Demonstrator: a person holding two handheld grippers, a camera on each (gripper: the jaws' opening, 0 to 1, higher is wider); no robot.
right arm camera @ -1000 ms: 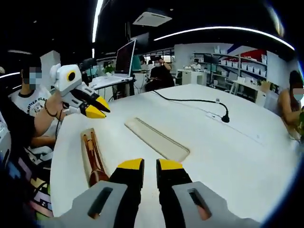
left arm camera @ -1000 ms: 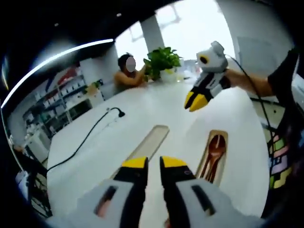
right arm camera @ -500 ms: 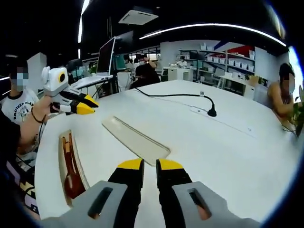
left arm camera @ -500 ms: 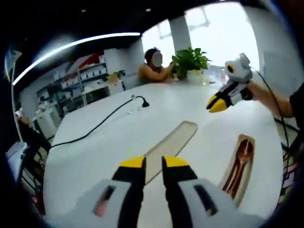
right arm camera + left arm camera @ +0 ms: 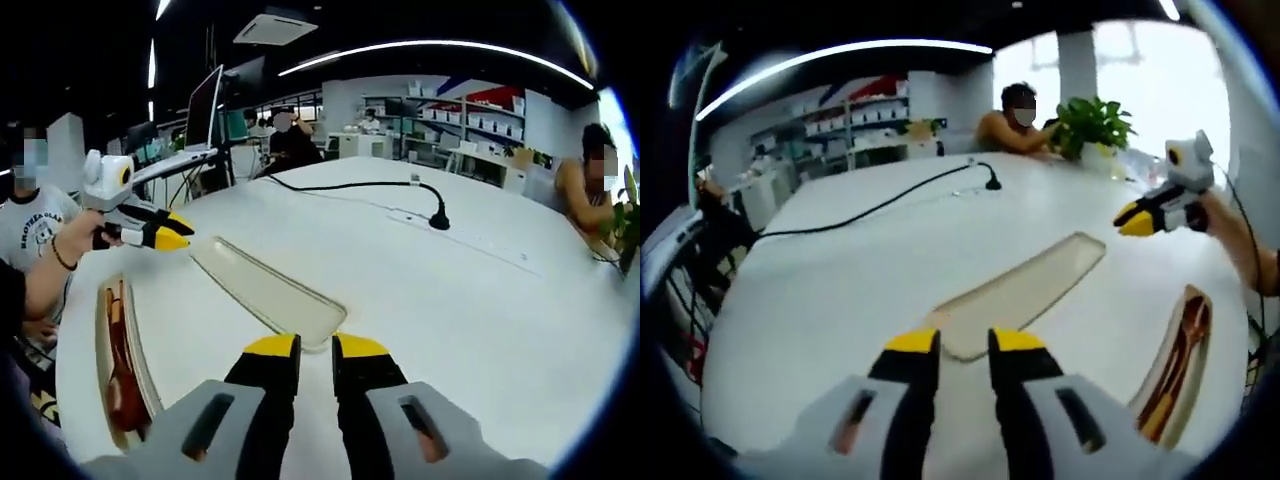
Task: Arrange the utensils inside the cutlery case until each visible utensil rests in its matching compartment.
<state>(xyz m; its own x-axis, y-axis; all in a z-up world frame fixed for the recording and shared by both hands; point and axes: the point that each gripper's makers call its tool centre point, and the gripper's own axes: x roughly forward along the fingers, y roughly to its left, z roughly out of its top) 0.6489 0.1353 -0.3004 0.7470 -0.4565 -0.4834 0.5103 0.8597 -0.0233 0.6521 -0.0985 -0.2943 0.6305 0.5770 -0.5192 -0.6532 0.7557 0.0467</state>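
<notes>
Your left gripper (image 5: pixel 958 342) & right gripper (image 5: pixel 317 347) nearly closed, empty; utensils (image 5: pixel 120 365) in case (image 5: pixel 143 372) by tabletop edge, lid (image 5: pixel 262 293) off.

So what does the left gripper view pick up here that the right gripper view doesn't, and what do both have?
Left gripper view alone: a leafy potted plant at the table's far edge, beside a seated person.

Right gripper view alone: an open laptop on a side desk and a ceiling air unit.

Both: the white table, the long pale lid lying flat, the wooden cutlery case holding reddish-brown utensils, the black cable with its plug, and wall shelving. Each view also catches the other gripper, yellow tips close together, held above the table.
</notes>
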